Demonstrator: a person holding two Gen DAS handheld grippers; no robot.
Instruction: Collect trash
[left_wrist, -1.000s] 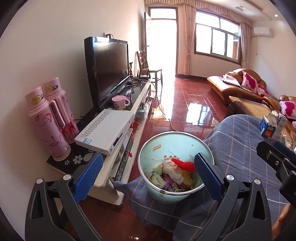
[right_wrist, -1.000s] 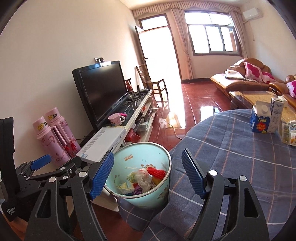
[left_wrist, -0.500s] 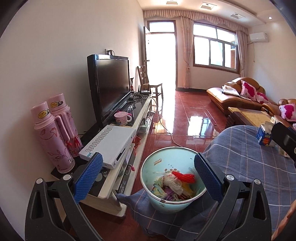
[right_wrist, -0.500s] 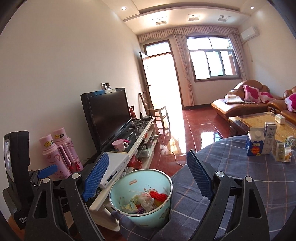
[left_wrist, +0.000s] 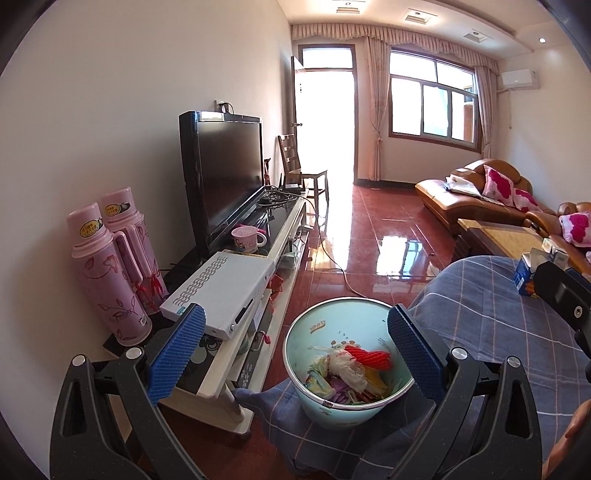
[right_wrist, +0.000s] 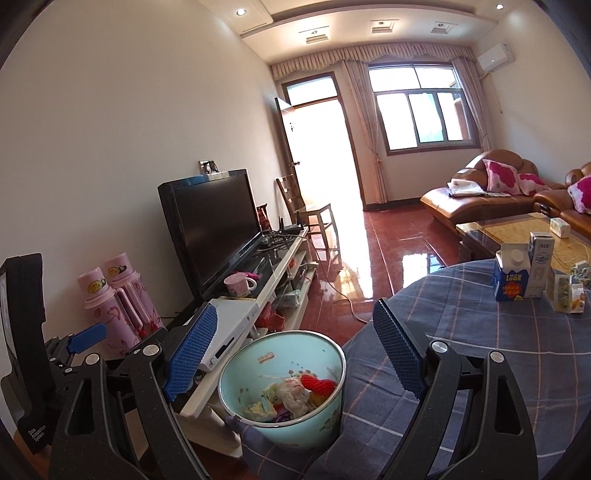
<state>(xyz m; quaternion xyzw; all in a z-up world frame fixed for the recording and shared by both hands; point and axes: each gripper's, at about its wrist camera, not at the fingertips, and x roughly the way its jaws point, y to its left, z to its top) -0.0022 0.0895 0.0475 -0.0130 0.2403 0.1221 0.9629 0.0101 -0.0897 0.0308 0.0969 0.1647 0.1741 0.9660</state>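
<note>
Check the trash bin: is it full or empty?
Partly full: the trash bin holds wrappers, a plastic bag and a red net low down, with bare wall above.

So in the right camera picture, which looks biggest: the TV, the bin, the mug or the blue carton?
Biggest to smallest, as they look:
1. TV
2. Bin, though it sits nearest the camera, so it looks bigger than it is
3. Blue carton
4. Mug

The carton and mug look close in size, so that order is unsure.
</note>
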